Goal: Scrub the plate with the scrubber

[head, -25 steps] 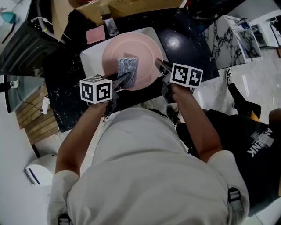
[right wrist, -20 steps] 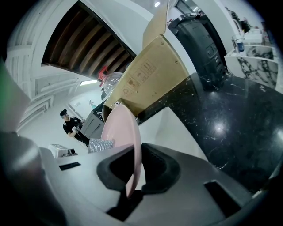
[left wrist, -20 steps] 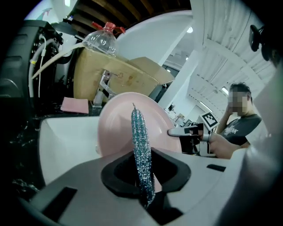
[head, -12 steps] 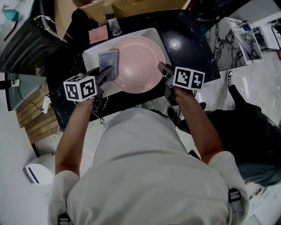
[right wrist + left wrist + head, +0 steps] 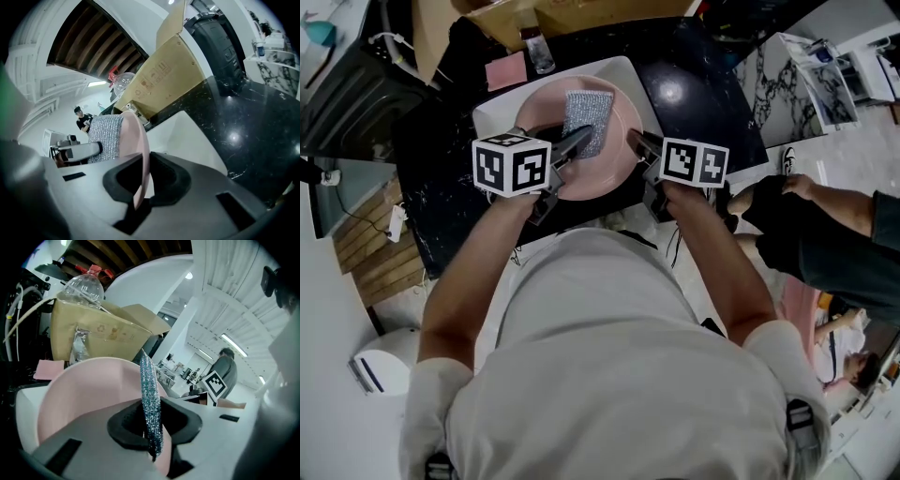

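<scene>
A pink plate (image 5: 602, 155) is held tilted over the white sink (image 5: 499, 118). My right gripper (image 5: 636, 142) is shut on its right rim; in the right gripper view the plate's edge (image 5: 142, 154) runs between the jaws of that gripper (image 5: 140, 185). My left gripper (image 5: 578, 142) is shut on a grey glittery scrubber (image 5: 587, 120) that lies against the plate's face near its top. In the left gripper view the scrubber (image 5: 150, 399) stands edge-on in the left gripper (image 5: 151, 427) beside the pink plate (image 5: 89, 390).
A black marble counter (image 5: 694, 84) surrounds the sink. A cardboard box (image 5: 562, 19), a clear bottle (image 5: 536, 52) and a pink cloth (image 5: 506, 72) sit behind it. A person (image 5: 825, 234) stands at the right, beside my right arm.
My left gripper has swept the scrubber from the plate's left rim back to the right, onto its upper face. The plate stays in the right gripper. A person has come in at the right.
</scene>
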Demonstrator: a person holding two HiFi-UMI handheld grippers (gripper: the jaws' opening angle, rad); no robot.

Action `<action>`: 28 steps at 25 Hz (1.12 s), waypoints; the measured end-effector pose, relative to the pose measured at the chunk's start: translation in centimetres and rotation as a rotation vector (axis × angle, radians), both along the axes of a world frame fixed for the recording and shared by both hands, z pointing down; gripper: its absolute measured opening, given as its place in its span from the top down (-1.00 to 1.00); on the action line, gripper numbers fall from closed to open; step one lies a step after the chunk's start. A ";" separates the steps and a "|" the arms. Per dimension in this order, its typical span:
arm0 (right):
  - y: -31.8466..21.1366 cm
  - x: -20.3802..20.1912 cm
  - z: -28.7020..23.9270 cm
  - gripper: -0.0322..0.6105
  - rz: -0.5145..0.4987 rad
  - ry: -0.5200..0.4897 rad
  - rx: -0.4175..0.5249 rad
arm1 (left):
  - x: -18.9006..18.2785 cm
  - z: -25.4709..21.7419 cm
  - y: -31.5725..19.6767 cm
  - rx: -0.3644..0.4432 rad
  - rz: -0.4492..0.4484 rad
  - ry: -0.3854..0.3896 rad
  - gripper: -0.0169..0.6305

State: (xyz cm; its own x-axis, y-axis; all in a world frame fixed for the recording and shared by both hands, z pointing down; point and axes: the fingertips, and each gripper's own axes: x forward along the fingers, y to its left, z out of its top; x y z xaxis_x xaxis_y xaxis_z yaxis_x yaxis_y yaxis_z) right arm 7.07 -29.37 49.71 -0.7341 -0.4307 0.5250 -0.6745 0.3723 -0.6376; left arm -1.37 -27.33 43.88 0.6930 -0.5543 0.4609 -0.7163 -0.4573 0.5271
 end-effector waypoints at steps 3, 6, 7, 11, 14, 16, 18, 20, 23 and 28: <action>0.0 -0.3 -0.3 0.83 -0.006 -0.001 0.006 | 1.6 0.4 -0.5 -0.009 0.028 -0.009 0.73; 0.1 -0.5 -0.3 0.83 -0.012 -0.004 0.003 | 2.0 0.9 -0.9 -0.018 0.036 -0.017 0.73; 0.2 -0.5 -0.3 0.83 -0.015 -0.003 0.002 | 1.9 0.9 -1.0 -0.018 0.034 -0.019 0.73; 0.4 -0.3 0.1 0.83 -0.016 -0.001 -0.006 | 0.3 1.0 -1.6 -0.017 0.008 -0.025 0.73; 0.5 -0.1 0.2 0.83 -0.009 -0.007 -0.013 | -1.0 1.1 -1.7 -0.019 -0.016 -0.036 0.73; 0.3 0.1 0.0 0.83 -0.006 -0.009 -0.007 | -1.8 1.3 -1.9 -0.023 -0.035 -0.035 0.73; 0.1 0.2 -0.3 0.83 -0.009 -0.006 0.003 | -2.8 1.4 -2.1 -0.028 -0.057 -0.032 0.73; 0.0 0.4 -0.3 0.83 -0.008 -0.003 0.008 | -3.9 1.7 -2.3 -0.034 -0.080 -0.041 0.73; -0.1 1.0 -0.1 0.83 0.005 0.000 0.004 | -6.0 2.3 -2.1 -0.052 -0.116 -0.050 0.73; -0.7 2.0 0.0 0.82 0.028 0.009 0.005 | -8.4 2.8 -1.9 -0.071 -0.160 -0.063 0.73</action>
State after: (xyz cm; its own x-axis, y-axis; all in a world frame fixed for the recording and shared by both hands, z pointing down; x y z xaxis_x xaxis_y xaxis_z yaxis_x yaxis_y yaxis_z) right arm 9.05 -30.06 49.73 -0.7172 -0.4535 0.5291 -0.6901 0.3568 -0.6297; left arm -9.81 -29.18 46.66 0.5675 -0.6196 0.5422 -0.8092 -0.2983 0.5061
